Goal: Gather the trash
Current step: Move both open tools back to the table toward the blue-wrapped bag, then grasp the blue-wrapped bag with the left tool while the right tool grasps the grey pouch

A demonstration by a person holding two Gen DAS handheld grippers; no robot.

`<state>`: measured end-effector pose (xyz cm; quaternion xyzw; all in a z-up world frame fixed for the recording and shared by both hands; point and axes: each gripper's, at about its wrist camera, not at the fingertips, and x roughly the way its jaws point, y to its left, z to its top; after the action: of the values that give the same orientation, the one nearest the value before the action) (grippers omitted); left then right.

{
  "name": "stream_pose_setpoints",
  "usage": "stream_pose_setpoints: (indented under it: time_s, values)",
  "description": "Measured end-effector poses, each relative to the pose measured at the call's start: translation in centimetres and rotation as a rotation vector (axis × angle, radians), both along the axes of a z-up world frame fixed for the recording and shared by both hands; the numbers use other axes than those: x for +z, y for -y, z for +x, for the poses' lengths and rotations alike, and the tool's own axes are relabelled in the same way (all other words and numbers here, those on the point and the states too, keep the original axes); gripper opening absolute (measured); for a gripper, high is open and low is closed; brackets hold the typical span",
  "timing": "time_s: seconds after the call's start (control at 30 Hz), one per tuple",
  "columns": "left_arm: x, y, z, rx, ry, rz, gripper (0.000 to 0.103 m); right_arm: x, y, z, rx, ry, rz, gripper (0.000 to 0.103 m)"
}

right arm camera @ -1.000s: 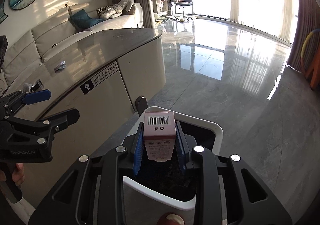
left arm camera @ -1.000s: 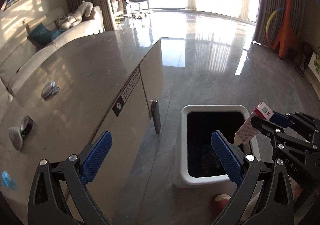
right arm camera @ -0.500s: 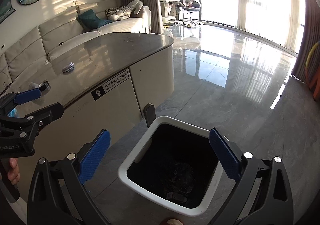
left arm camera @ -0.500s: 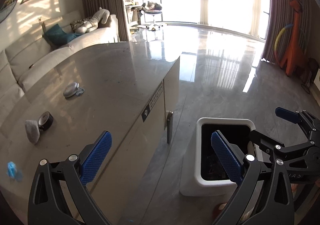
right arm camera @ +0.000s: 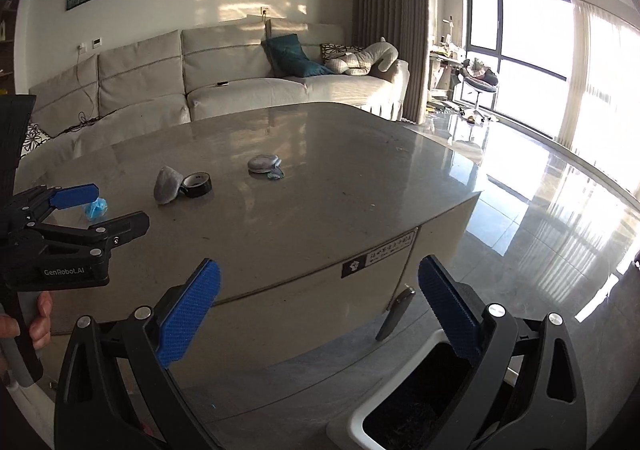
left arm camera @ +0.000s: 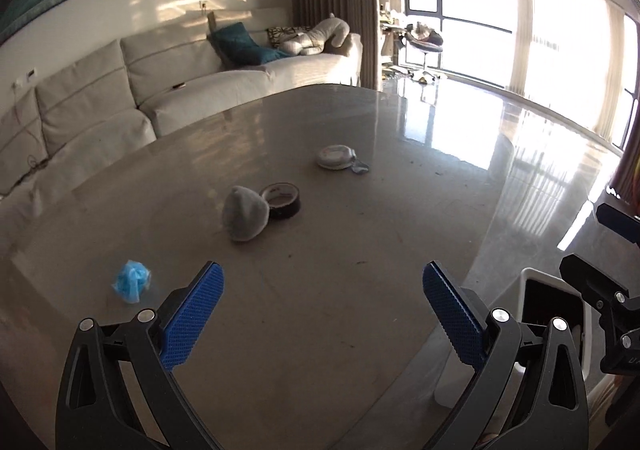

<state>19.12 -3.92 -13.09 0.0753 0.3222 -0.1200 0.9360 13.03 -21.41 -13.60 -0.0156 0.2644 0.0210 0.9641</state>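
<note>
My left gripper (left arm camera: 322, 308) hangs open and empty over the grey table (left arm camera: 360, 330). On the table lie a crumpled blue scrap (left arm camera: 132, 281), a grey mask (left arm camera: 244, 212) leaning on a roll of black tape (left arm camera: 282, 200), and a round white piece (left arm camera: 336, 157) farther back. My right gripper (right arm camera: 318, 304) is open and empty too, above the white bin (right arm camera: 360, 424) at the table's side. The same blue scrap (right arm camera: 97, 208), mask (right arm camera: 167, 183), tape (right arm camera: 197, 184) and round piece (right arm camera: 262, 163) show in the right wrist view, with the left gripper (right arm camera: 110, 206) near the blue scrap.
The bin (left arm camera: 554, 310) stands on the glossy floor to the right of the table. A pale sofa (right arm camera: 240, 82) runs behind the table, windows (right arm camera: 520, 62) at the right. A hand (right arm camera: 24, 324) holds the left gripper's handle.
The right gripper opened and the pink carton it held is gone from view. Both grippers then swung from the bin up toward the tabletop.
</note>
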Motion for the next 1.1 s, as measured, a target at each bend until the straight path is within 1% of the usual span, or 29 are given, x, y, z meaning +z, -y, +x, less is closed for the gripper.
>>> stream_pose_setpoints:
  time_s: [0.07,0.17,0.3,0.47,0.57,0.73,0.77,0.87,0.97,1.03,1.1]
  values:
    - [0.1,-2.2,0.7,0.058,-0.008,-0.002,0.098,0.1,-1.9,1.1,0.053,0.003,0.011,0.098]
    - [0.0,-4.9,1.0,0.111,-0.016,-0.002,0.098,0.2,-4.4,2.8,0.107,0.010,0.017,0.098]
    - [-0.4,-7.7,1.5,0.178,-0.017,-0.003,0.098,0.5,-7.6,4.8,0.162,0.015,0.030,0.098]
    - [-0.4,-10.5,2.5,0.240,-0.014,0.001,0.098,0.5,-11.1,6.7,0.219,0.018,0.020,0.098]
    - [-0.6,-11.7,3.1,0.255,-0.014,-0.011,0.098,0.4,-12.8,7.9,0.257,0.009,0.022,0.098]
    - [-0.9,-12.8,3.9,0.263,-0.035,-0.018,0.098,0.2,-14.6,9.3,0.279,0.010,0.015,0.098]
    - [-0.8,-13.0,4.0,0.253,-0.027,-0.019,0.098,0.2,-14.8,9.7,0.280,0.007,0.021,0.098]
    - [-1.1,-13.4,4.3,0.263,-0.012,0.018,0.098,0.4,-15.2,10.7,0.283,0.010,0.031,0.098]
    - [-1.6,-14.2,5.0,0.257,-0.006,-0.003,0.098,0.4,-15.5,11.8,0.292,-0.004,0.037,0.098]
    - [-2.2,-14.7,5.9,0.265,-0.025,-0.004,0.098,0.2,-15.8,12.3,0.300,-0.016,0.038,0.098]
    - [-2.8,-15.4,6.8,0.260,-0.058,-0.028,0.098,0.0,-16.1,12.7,0.304,-0.030,0.037,0.098]
